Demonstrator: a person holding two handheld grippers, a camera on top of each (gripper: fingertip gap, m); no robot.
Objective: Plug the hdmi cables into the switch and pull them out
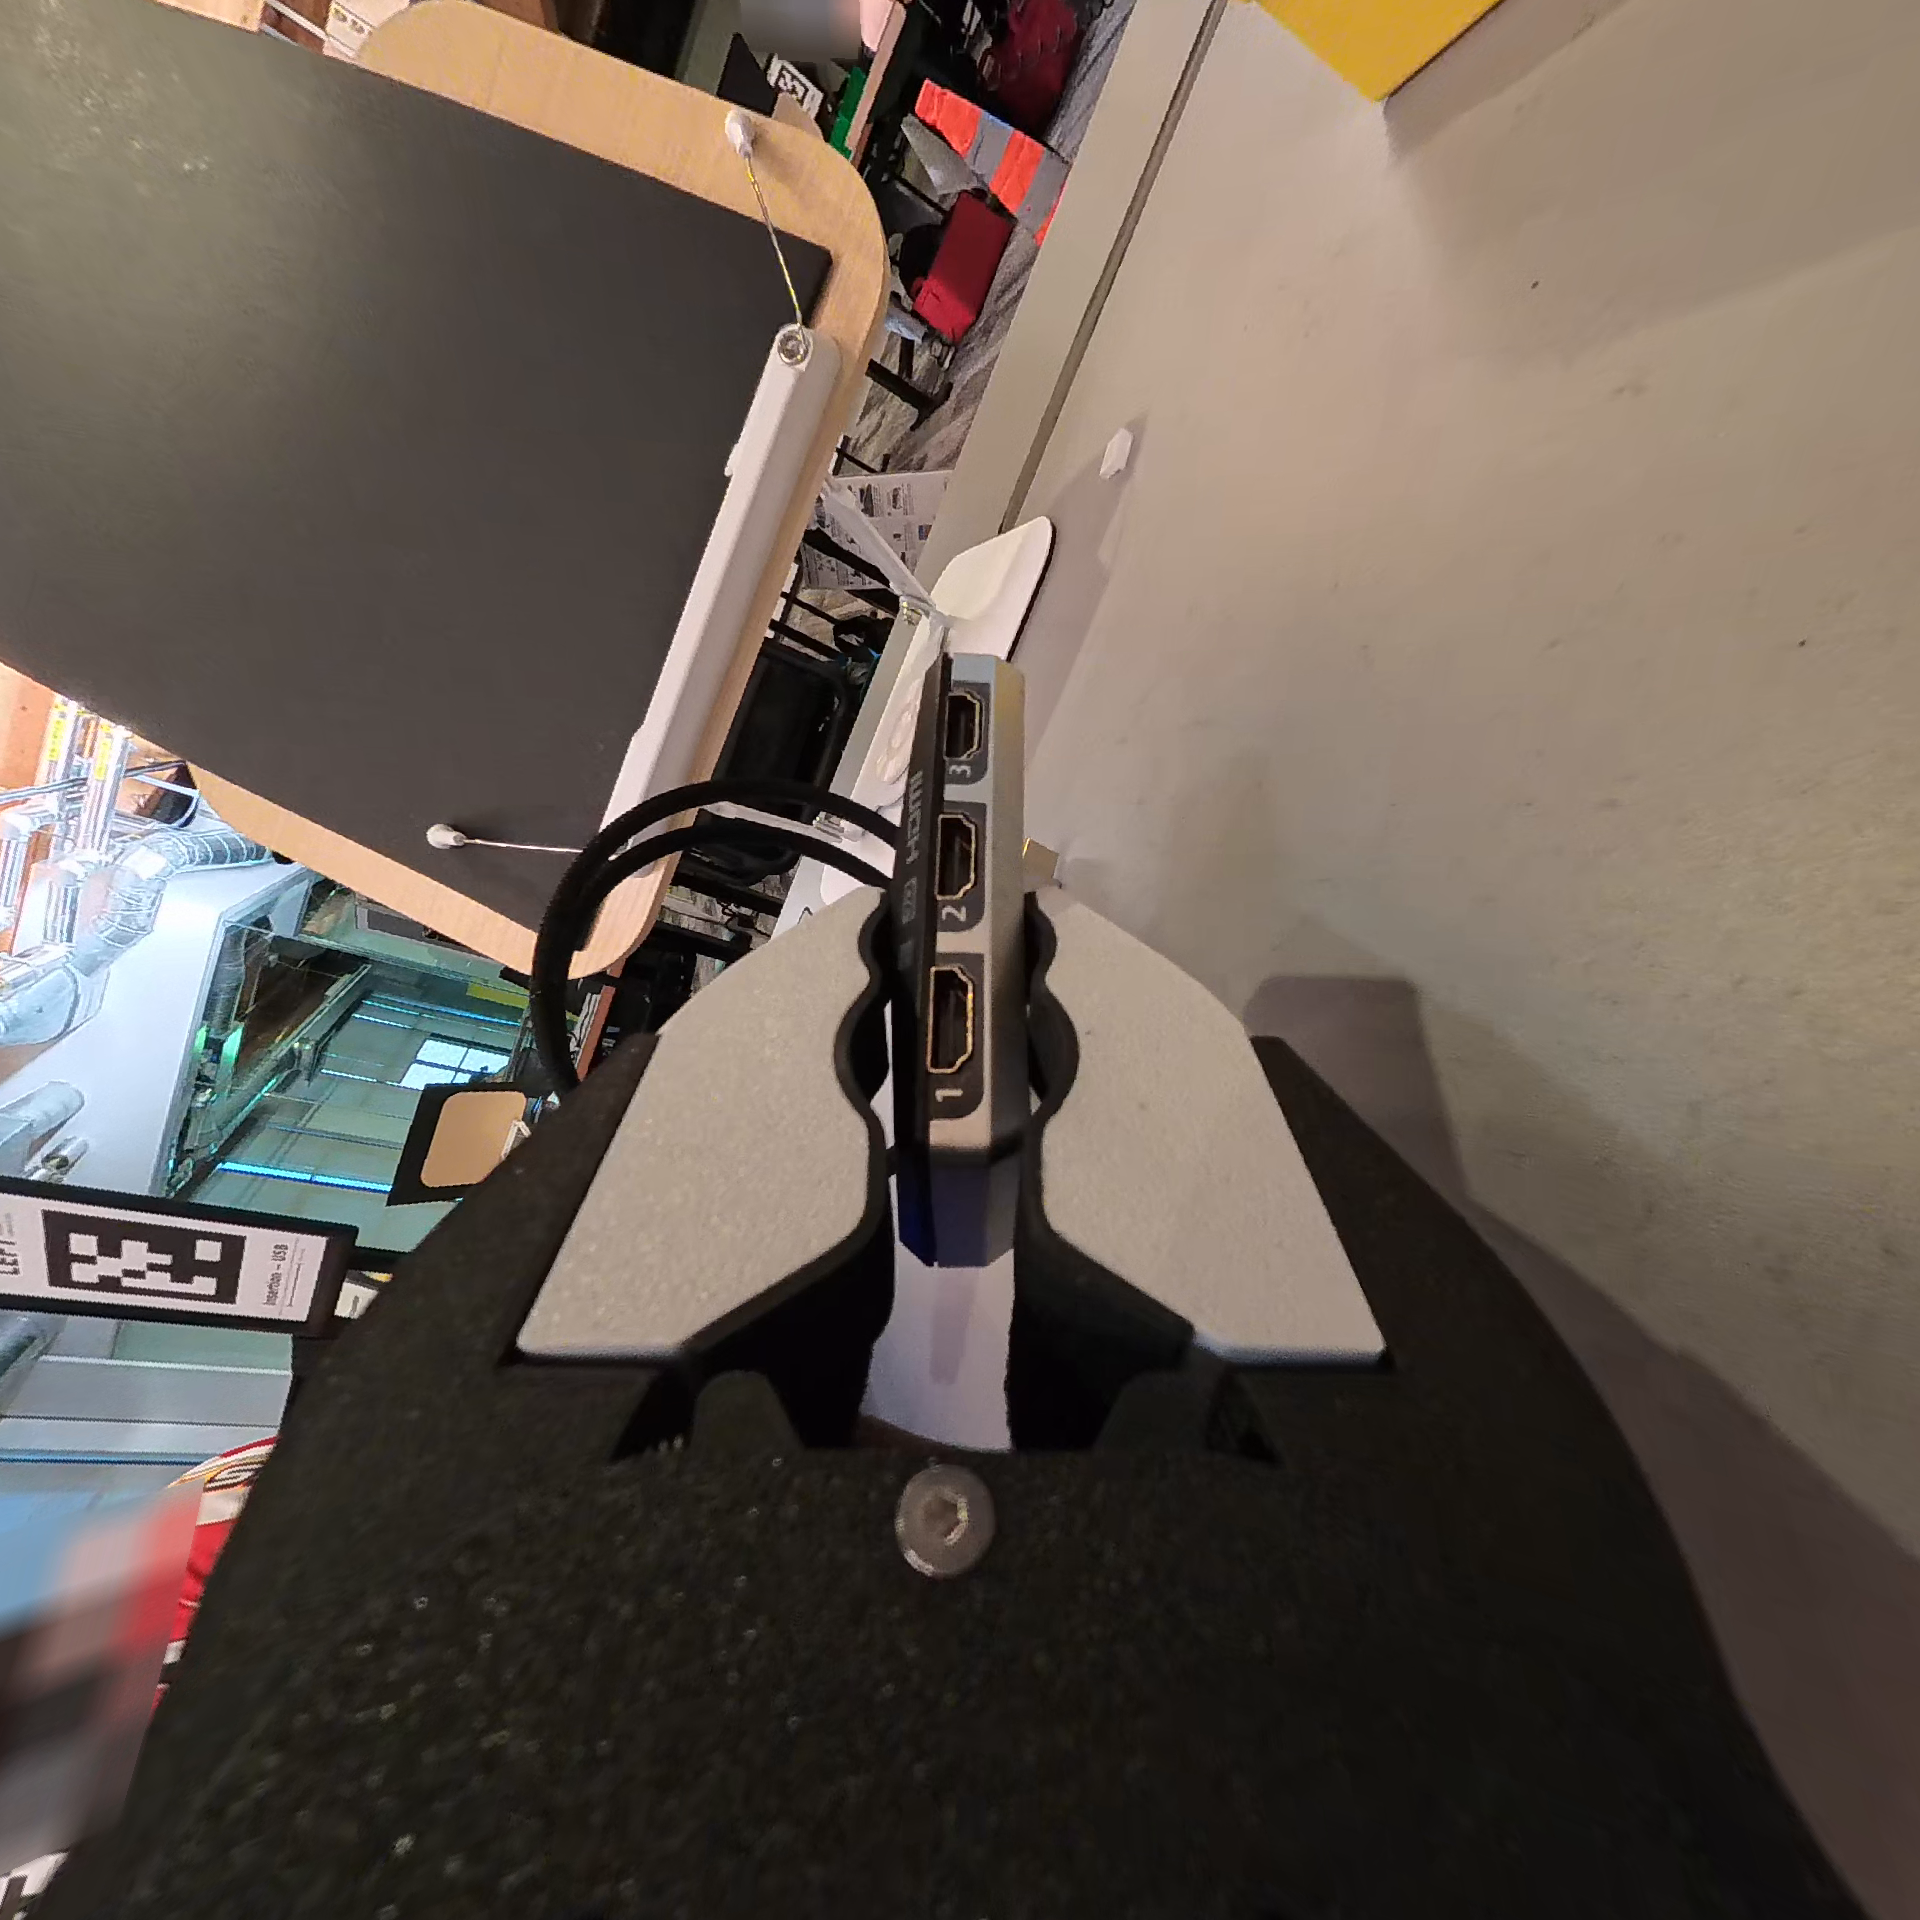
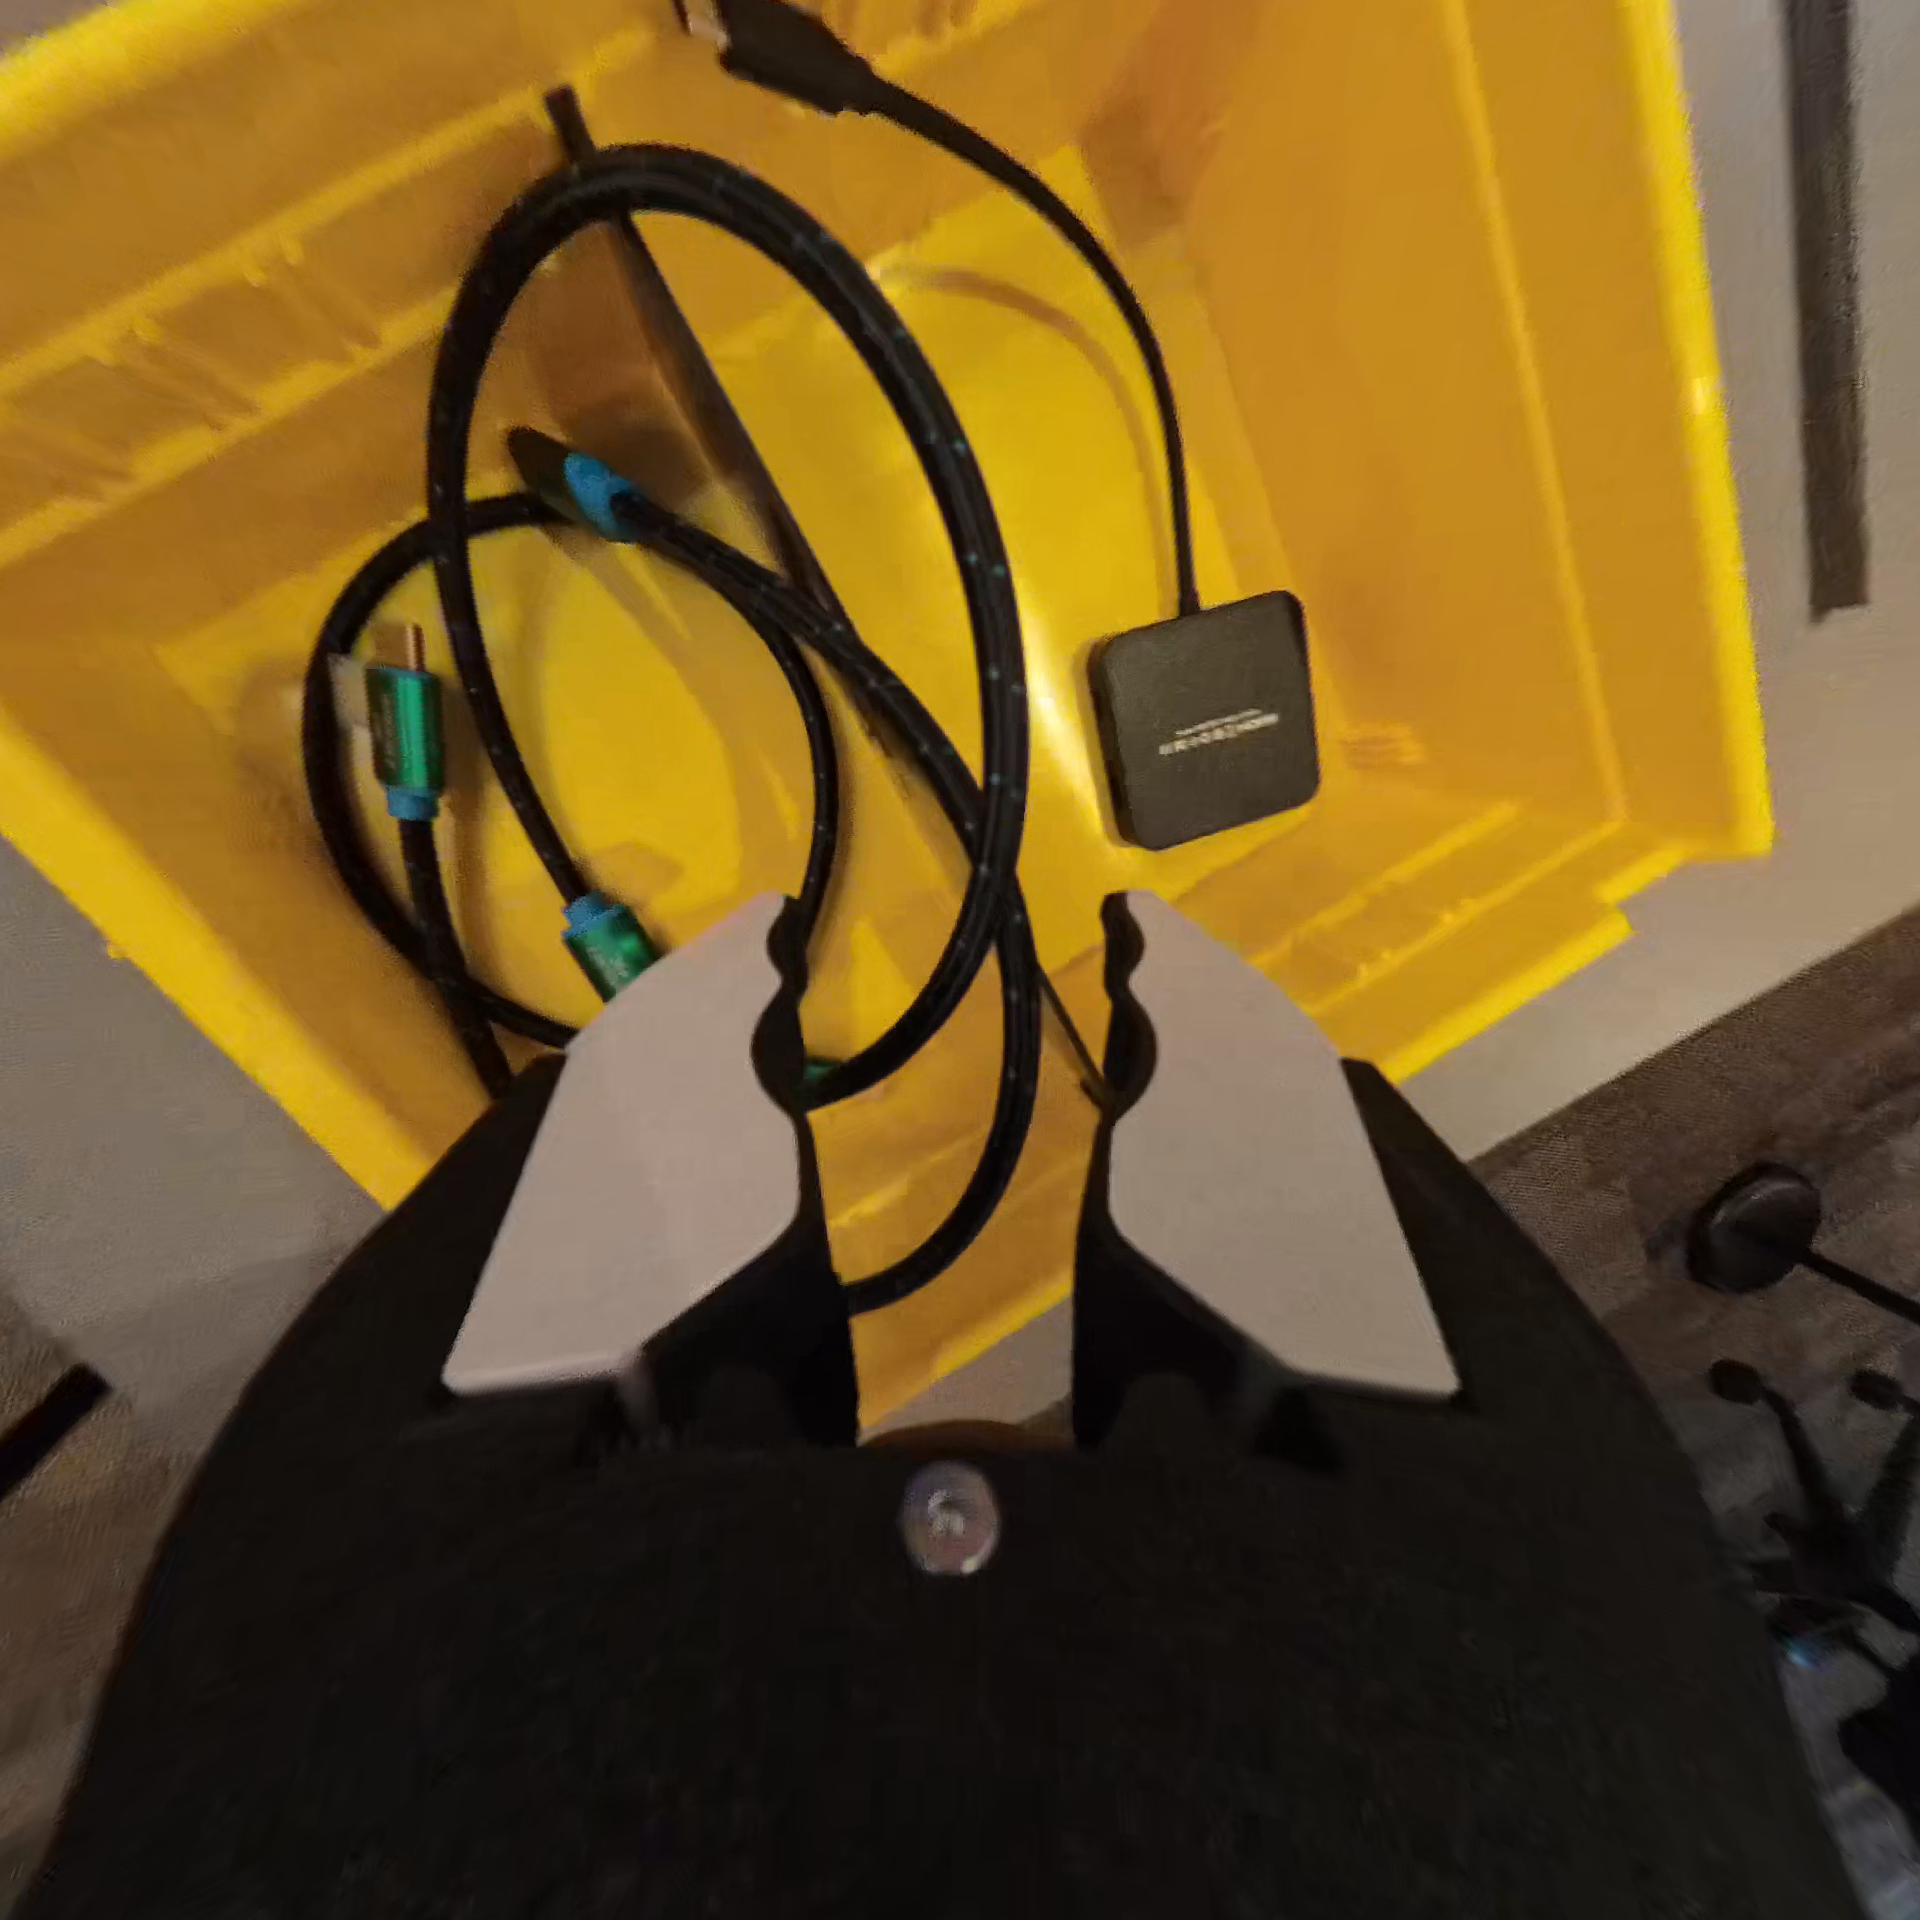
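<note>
The left gripper is pinching the switch edge-on, lifted clear of the table, its three ports facing out so a plug can go straight in. Over in the right wrist view, the right gripper is hanging spread and empty above the yellow bin, where the braided hdmi cables are lying coiled, one green plug nearest, left of a black square hub.

1. A workshop or lab: glass-fronted machines and cluttered red crates fill the background.
2. A printed marker tag stands nearby.
3. A yellow parts bin sits on the pale counter.
</note>
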